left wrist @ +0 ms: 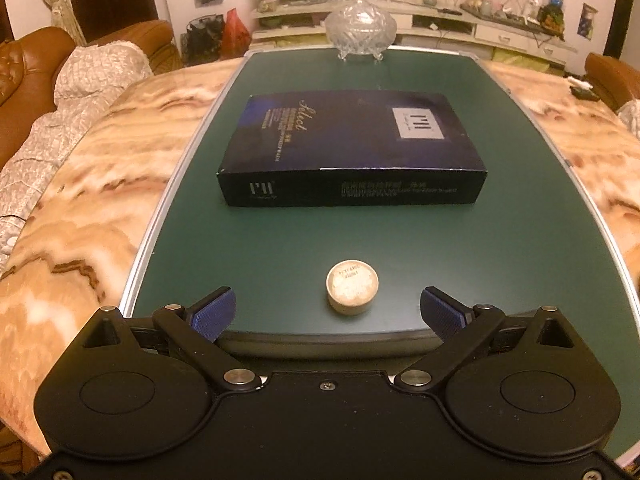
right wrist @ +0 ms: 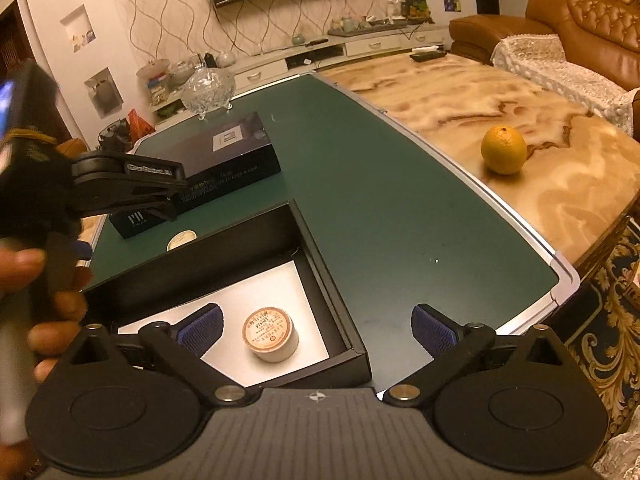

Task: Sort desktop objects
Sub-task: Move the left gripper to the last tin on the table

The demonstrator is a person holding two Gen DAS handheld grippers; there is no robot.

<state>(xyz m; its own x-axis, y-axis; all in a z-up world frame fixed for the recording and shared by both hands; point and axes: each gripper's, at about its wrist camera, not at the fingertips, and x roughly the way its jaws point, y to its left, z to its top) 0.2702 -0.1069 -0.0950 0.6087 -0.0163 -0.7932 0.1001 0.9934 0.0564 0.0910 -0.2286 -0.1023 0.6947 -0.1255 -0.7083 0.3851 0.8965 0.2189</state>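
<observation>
Both tools gape wide, holding nothing; left tool [left wrist: 328,312] should straddle the round tin [left wrist: 352,290] squarely before closing.

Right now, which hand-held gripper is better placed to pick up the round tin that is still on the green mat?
Left. The left hand-held gripper is open with the loose round tin just ahead between its fingers. The right hand-held gripper hovers over the open black box.
</observation>
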